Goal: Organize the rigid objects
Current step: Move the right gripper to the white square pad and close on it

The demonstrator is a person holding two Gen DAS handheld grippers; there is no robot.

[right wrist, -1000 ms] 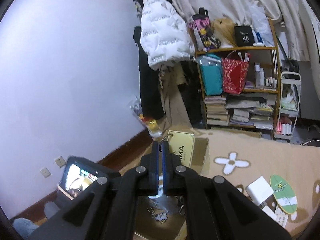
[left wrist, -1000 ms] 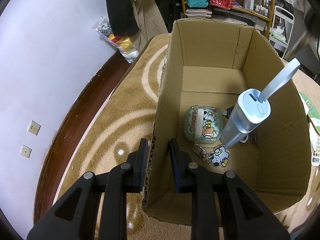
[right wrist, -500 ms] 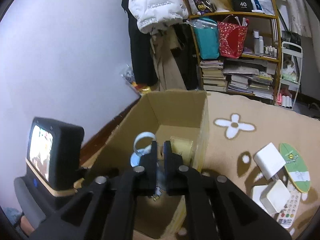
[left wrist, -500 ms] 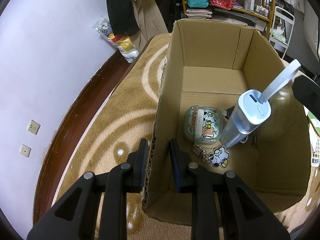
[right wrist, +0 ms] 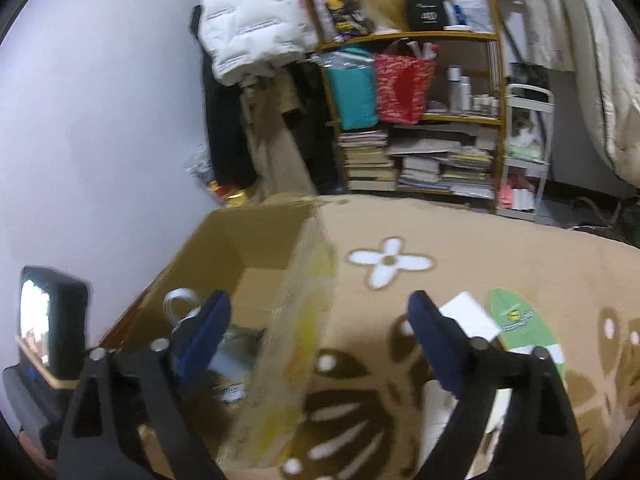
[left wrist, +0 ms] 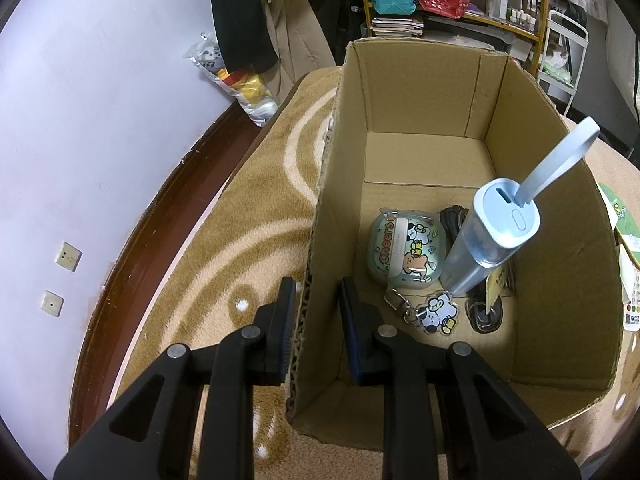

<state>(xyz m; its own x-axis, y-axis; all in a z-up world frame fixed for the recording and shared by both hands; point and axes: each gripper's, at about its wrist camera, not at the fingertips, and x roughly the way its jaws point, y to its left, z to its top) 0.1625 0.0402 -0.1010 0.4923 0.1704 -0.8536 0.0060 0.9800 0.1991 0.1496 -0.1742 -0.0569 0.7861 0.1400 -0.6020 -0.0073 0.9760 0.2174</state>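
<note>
Cardboard box (left wrist: 420, 92): my left gripper (left wrist: 316, 312) pinches its near wall. Inside: bottle (left wrist: 486, 244), cartoon case (left wrist: 406, 250), keychain charm (left wrist: 436, 314). My right gripper (right wrist: 320, 344) spread, empty. White boxes (right wrist: 468, 316), remote (left wrist: 631, 304) remain on blanket; task partly done.

I am working in a lived-in room of a home. Evidence: a brown patterned carpet (right wrist: 460, 248) underfoot, a wooden shelf unit (right wrist: 416, 120) against the far wall loaded with stacked books (right wrist: 368, 160), bags and bottles, a white padded jacket (right wrist: 248, 20) hanging beside it, and wall sockets (left wrist: 68, 256) above the skirting board.
</note>
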